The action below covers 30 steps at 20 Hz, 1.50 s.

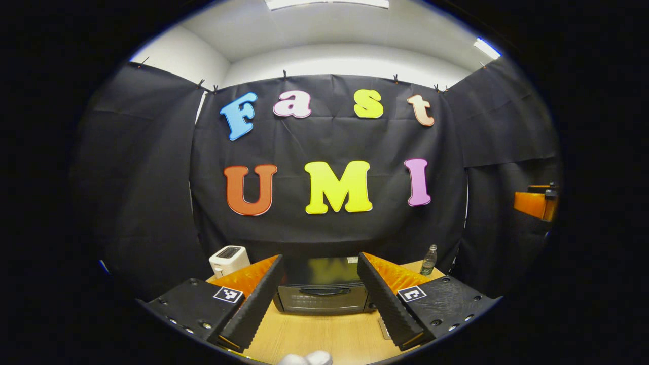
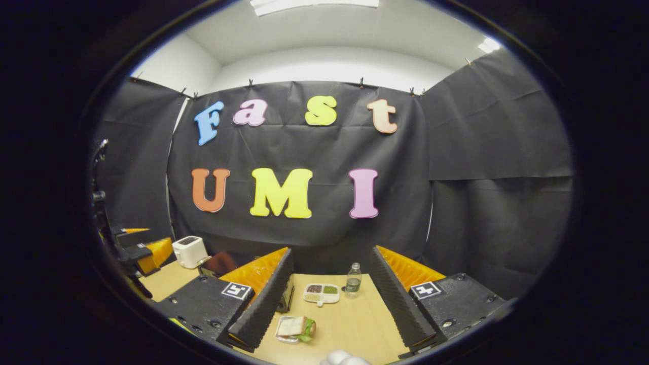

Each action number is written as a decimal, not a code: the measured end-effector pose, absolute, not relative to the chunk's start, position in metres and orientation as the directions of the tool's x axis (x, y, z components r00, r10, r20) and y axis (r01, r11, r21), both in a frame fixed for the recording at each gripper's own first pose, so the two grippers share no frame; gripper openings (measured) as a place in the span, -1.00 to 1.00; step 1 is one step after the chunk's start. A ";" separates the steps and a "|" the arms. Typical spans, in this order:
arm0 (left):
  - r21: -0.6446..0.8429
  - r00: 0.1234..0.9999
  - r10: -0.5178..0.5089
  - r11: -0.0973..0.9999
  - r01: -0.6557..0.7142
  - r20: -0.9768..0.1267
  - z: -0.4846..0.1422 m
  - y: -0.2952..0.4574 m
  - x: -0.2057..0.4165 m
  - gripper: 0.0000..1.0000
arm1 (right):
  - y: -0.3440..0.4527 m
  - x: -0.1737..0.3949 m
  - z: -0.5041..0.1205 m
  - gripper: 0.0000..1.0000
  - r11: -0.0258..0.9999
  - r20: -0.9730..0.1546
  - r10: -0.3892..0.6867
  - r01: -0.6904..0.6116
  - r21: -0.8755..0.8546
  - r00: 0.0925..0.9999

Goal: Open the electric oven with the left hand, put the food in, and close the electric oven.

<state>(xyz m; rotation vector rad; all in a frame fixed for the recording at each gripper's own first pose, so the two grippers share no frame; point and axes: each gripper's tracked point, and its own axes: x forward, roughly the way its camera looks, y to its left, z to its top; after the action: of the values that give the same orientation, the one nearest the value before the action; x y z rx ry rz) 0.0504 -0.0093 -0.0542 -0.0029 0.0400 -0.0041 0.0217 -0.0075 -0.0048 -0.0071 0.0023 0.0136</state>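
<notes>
Dark glass fronts the squat grey electric oven [image 1: 322, 285], which sits with its door shut at the far side of the pale wooden table [image 1: 324, 334], straight ahead in the left gripper view and framed between that gripper's fingers. The left gripper [image 1: 320, 303] hangs above the table with its jaws spread wide, holding and touching nothing. A white toaster [image 1: 229, 259] stands to the oven's left, and a clear plastic bottle [image 1: 429, 260] to its right.

In the right gripper view the food comes into sight: a sandwich with green lettuce on a small white plate [image 2: 295, 328] lies on the table near the right gripper's [image 2: 333, 304] left finger, apart from it. Farther back sits a white divided tray [image 2: 321, 293] with dark and green fillings, and the bottle [image 2: 353, 280] stands just beside it. The right gripper's jaws are likewise wide apart and grip nothing. The toaster [image 2: 189, 251] shows at the far left of this view, near the other gripper [image 2: 144, 251].
</notes>
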 end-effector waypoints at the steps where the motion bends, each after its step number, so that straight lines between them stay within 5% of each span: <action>1: -0.002 0.999 -0.009 1.000 0.009 -0.045 -0.064 -0.010 0.059 0.90 | -0.010 0.022 -0.005 0.80 1.000 0.001 0.012 -0.012 -0.011 1.000; 17: -0.015 0.953 -0.049 0.999 0.047 -0.300 -0.242 -0.025 0.221 0.89 | -0.066 0.036 -0.052 0.82 0.988 -0.141 -0.135 0.123 -0.088 0.981; 28: 0.014 0.921 -0.033 0.999 0.042 -0.389 -0.269 -0.022 0.224 0.96 | -0.068 0.035 -0.064 0.82 0.988 -0.162 -0.146 0.135 -0.074 0.976; 29: 0.013 0.922 -0.036 0.999 0.044 -0.385 -0.270 -0.022 0.221 0.96 | -0.067 0.034 -0.066 0.98 0.989 -0.166 -0.144 0.134 -0.070 0.976; 30: 0.015 0.922 -0.039 0.999 0.048 -0.386 -0.271 -0.022 0.216 0.96 | -0.066 0.034 -0.068 0.82 0.988 -0.170 -0.146 0.136 -0.069 0.975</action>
<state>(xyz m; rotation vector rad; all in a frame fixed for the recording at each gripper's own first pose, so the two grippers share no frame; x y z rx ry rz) 0.2162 -0.0218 -0.2707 0.0243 0.3961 -0.0449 0.0336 -0.0663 -0.0680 -0.0575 0.1757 -0.1418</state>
